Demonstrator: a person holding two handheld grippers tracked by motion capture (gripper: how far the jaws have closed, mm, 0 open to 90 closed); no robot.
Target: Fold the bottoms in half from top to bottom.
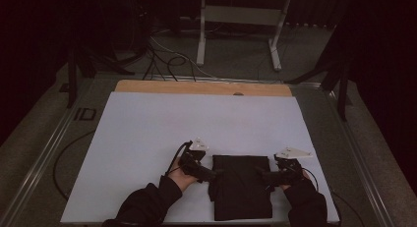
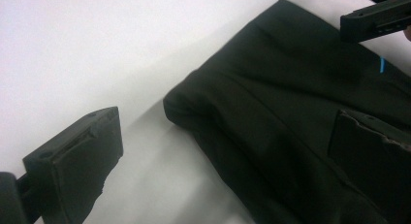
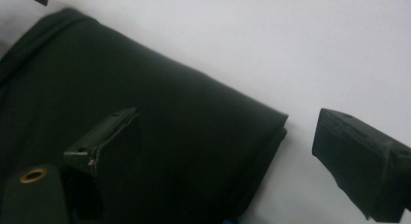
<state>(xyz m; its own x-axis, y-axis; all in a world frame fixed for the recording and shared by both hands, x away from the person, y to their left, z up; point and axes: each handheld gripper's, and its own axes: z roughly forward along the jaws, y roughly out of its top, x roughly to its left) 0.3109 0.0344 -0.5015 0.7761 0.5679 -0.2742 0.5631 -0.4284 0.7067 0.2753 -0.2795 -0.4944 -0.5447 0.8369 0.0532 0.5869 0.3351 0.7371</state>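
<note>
A folded black cloth point(image 1: 242, 186) lies flat on the white sheet point(image 1: 147, 133) that covers the table, at the near edge and a little right of the middle. One hand holds a gripper at each of its sides.

The left gripper point(image 1: 212, 174) sits at the cloth's left edge, about halfway along it. In the left gripper view its jaws stand wide apart: one is over the bare sheet, the other over the cloth point(image 2: 291, 112), with the bunched left fold between them.

The right gripper point(image 1: 264, 177) is at the cloth's right edge, pointing inward. In the right gripper view its jaws are also apart, one above the cloth point(image 3: 145, 112), the other above the sheet past the folded corner. Whether either gripper touches the fabric is hard to tell in this dim light.

A small blue mark point(image 2: 382, 65) shows near the cloth's far side.
</note>
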